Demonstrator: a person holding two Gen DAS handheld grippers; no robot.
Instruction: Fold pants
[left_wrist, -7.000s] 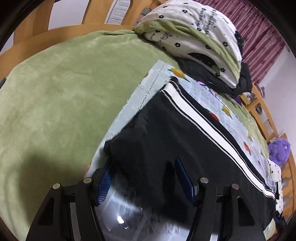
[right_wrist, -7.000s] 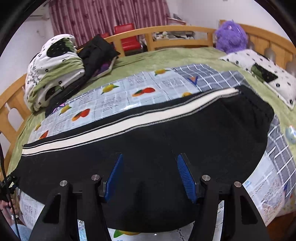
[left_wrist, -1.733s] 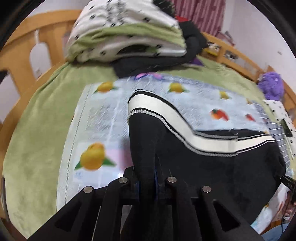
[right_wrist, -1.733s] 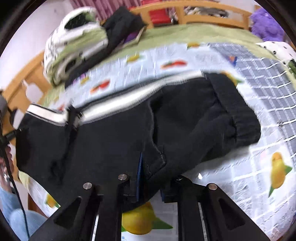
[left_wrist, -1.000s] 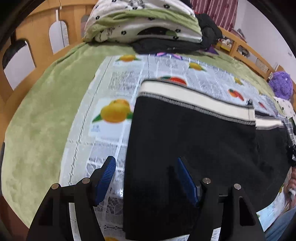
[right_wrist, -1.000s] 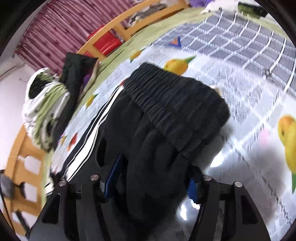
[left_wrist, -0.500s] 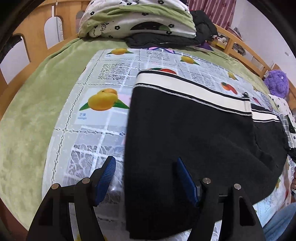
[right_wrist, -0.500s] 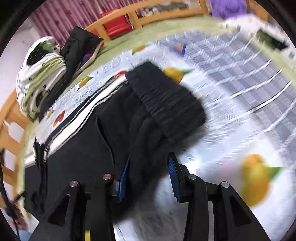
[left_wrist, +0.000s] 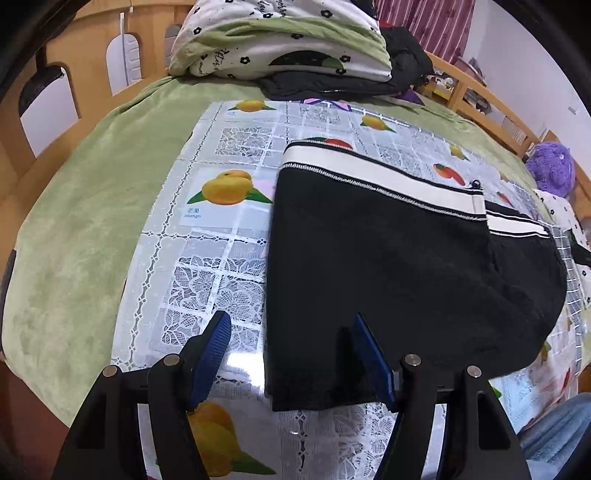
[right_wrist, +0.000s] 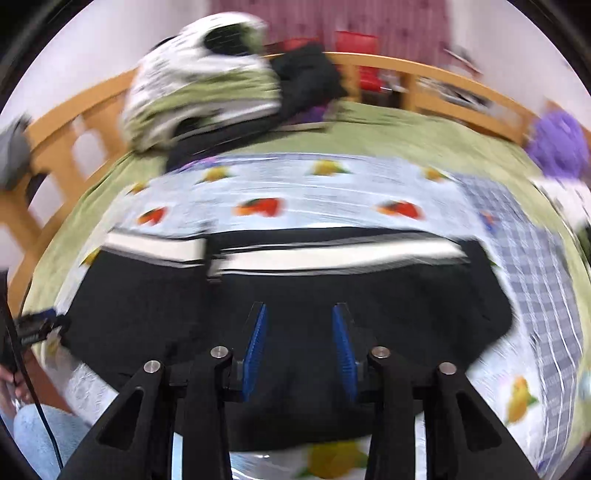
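Lying folded now: pants (left_wrist: 388, 258) doubled over on themselves, where seven seconds back lay stretched full length across the fruit-print cloth (left_wrist: 207, 266). Carried across by clenched tongs under two seconds ago, then let go a second back. Left tongs (left_wrist: 291, 354) released since, spread wide over the near left corner of the fold, gripping nothing. Right tongs (right_wrist: 300, 343) likewise released, blue pads apart and hovering above the black cloth, after pinching the waistband end half a second ago; view too blurred to tell whether touching.

Meaning, by judgement: first fold across the length done, bundle still too long, at least one more fold wanted.

Resting toward the near edge of the cloth on the bed, right of the mango picture (left_wrist: 225, 192). Black, thick and soft-looking, with a white stripe (left_wrist: 380, 177) edged in stitching along the far side. Upper layer ending short of the right end, so a step shows in the stripe there. Left edge straight and crisp; right end rounded and bulkier. Well clear of the stacked bedding (left_wrist: 280, 40) at the far edge.
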